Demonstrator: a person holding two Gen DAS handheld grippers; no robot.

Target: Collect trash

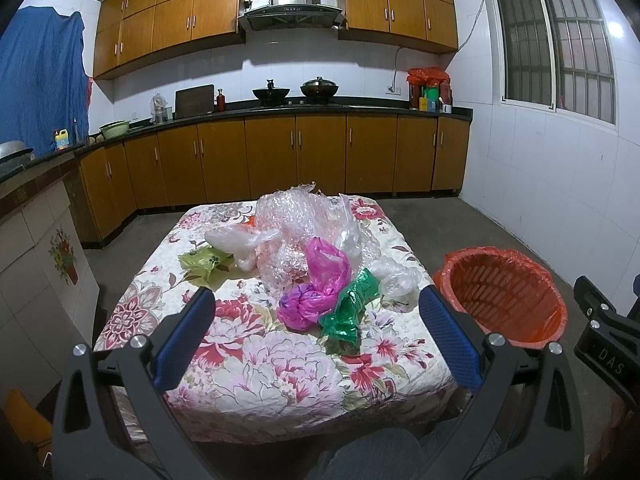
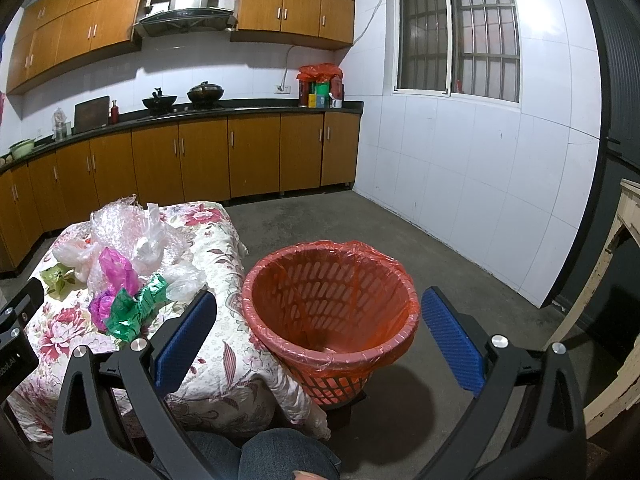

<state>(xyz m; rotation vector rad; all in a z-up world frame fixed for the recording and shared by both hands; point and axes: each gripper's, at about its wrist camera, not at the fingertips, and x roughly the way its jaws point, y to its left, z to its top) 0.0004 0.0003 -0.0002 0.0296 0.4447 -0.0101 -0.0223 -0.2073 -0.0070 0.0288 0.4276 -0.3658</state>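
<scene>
A heap of plastic trash lies on the flowered table: crumpled bubble wrap, a magenta bag, a green bag, a yellow-green wrapper and clear bags. My left gripper hovers open over the table's near half, the magenta and green bags showing between its blue pads with nothing held. An orange basket lined with a red bag stands right of the table. My right gripper is open just in front of it, holding nothing. The trash heap shows left of the basket.
Wooden kitchen cabinets with a dark countertop run along the far wall, with woks on the stove. A white tiled wall and a barred window are on the right. Bare concrete floor lies beyond the basket. A person's knee is below.
</scene>
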